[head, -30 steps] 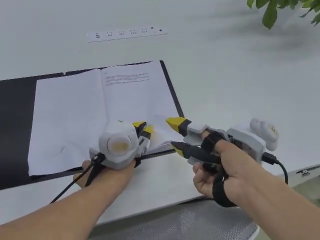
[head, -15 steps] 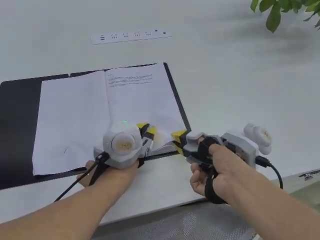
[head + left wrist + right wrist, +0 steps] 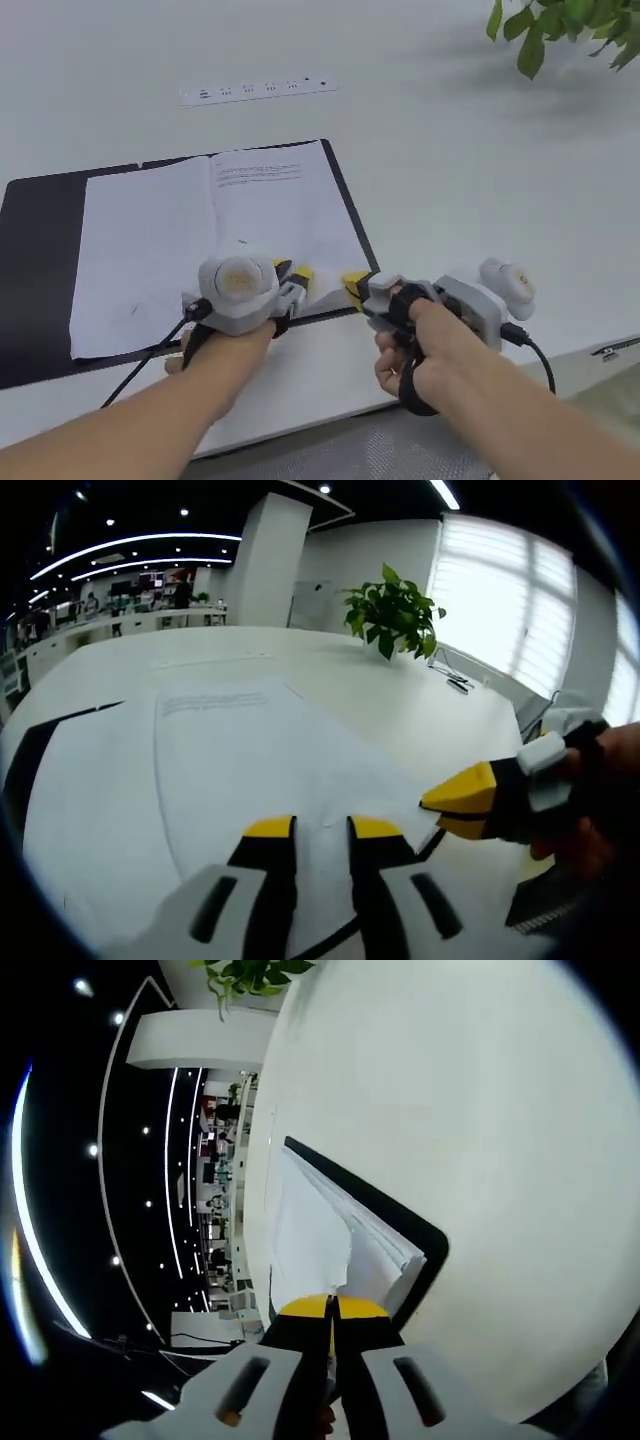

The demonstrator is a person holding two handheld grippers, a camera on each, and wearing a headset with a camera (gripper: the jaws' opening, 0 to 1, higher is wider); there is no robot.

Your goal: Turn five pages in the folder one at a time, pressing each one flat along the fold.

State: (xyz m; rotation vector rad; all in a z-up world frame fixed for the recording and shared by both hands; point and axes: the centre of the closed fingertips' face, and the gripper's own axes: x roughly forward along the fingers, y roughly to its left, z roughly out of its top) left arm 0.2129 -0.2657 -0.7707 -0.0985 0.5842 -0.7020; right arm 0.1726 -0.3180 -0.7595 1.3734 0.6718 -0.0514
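Right gripper [image 3: 355, 284]: jaws closed at lower corner of page [image 3: 285, 215], pinch unconfirmed. Left gripper [image 3: 292, 270]: slightly apart, empty. Paper prob. thin, floppy, tear-prone; take at corner edge.

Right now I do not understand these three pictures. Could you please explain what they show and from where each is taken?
No robot here: a person holds a two-jaw gripper in each hand. The head view comes from a headset camera; the two round views come from cameras on the grippers. On the white table lie an open black folder and a power strip; a plant stands farther back. The left gripper is slightly open, low over the top page on the right side. The right gripper is shut at that page's lower corner, apparently pinching it.
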